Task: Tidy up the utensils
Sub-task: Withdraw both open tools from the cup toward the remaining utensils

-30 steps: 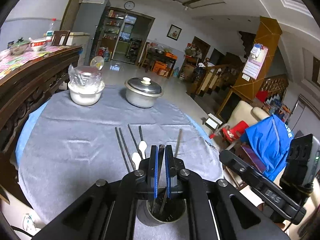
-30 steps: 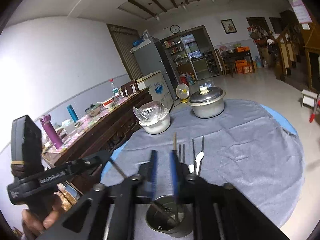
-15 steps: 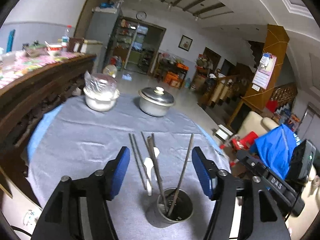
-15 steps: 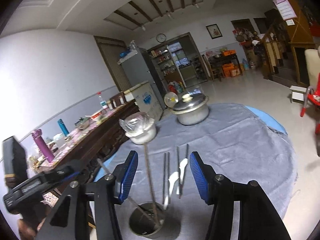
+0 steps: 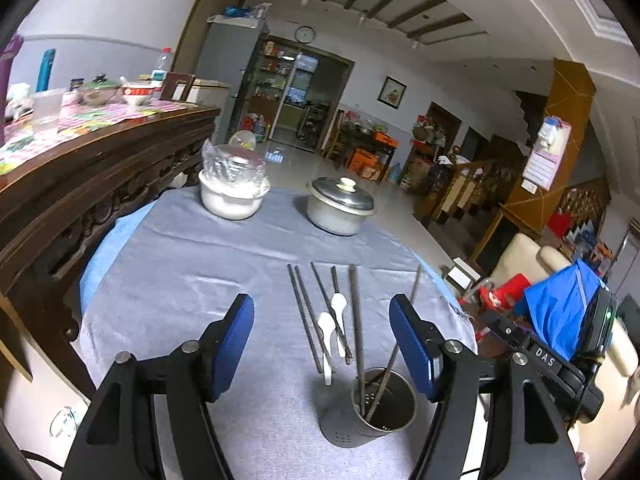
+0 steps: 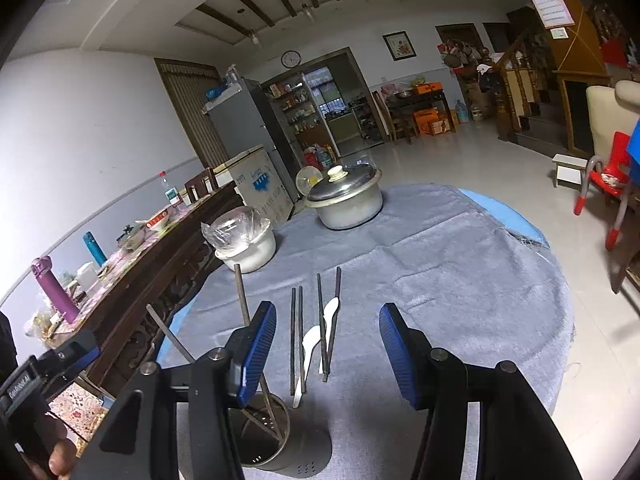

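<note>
Both grippers have been drawn back and up from the metal utensil holder [image 5: 384, 406] since the earlier frames, when each was closed on a chopstick over its mouth. The left gripper [image 5: 322, 346] is now spread wide and nothing is held between its blue pads [image 5: 234, 344]. The right gripper [image 6: 328, 354] is likewise fully spread and empty.

In the left wrist view, the holder is seen at about 5 o'clock, standing upright on the grey cloth of the desk [image 5: 180, 272]. Two chopsticks [image 5: 356, 332] are lodged in it, leaning apart, their upper ends pointing toward 12 and 1 o'clock. In the right wrist view, the holder [image 6: 264, 436] is placed at 7 o'clock, partly hidden behind the left-hand finger.

Directly beyond the holder, toward 12 o'clock, the remaining utensils are laid flat on the cloth: a pair of dark chopsticks [image 5: 304, 316], a second pair [image 5: 330, 308] just beside it, and two white spoons [image 5: 330, 330] lying among them, touching or overlapping the sticks.

At the far edge of the desk, a lidded metal pot [image 5: 340, 208] is set at 12 o'clock and a white bowl covered with plastic film [image 5: 234, 192] at 11 o'clock, well apart from the utensils.
</note>
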`<state>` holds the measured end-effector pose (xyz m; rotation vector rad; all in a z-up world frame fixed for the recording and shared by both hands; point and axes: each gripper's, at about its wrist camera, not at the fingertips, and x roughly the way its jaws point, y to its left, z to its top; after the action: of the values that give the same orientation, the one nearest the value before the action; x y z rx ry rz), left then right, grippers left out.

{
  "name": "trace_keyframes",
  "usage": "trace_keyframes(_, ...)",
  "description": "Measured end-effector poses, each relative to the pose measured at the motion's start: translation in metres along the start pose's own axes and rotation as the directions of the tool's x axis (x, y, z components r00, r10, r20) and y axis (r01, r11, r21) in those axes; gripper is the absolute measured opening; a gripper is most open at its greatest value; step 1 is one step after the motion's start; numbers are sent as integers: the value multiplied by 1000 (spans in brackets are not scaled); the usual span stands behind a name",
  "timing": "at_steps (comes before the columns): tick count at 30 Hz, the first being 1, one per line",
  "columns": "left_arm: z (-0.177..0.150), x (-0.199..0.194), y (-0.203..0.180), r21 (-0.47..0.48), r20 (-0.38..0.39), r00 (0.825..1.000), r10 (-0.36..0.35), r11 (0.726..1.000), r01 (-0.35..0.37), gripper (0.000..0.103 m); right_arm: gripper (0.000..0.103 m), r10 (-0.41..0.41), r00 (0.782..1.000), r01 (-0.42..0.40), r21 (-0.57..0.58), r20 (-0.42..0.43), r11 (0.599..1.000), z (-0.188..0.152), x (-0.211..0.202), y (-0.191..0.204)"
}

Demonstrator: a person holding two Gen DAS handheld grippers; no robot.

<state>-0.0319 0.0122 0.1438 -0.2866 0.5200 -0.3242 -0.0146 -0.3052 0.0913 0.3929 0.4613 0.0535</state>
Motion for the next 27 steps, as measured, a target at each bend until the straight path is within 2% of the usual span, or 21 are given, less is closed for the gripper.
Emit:
trace_keyframes(13, 4, -11, -21, 7, 21, 1000, 17, 1000, -17, 71, 58, 10, 1000, -10, 19, 4, 1000, 1, -5, -11)
trace_keyframes(19, 3, -17, -32, 41, 43, 998, 51, 998, -53, 71, 58, 23, 1000, -23, 24, -6, 999, 2, -4, -16)
trace_keyframes(27, 2, -19, -26, 39, 33, 997, 72, 997, -73, 71, 58, 73, 996, -73, 4, -47, 997, -3, 16, 2)
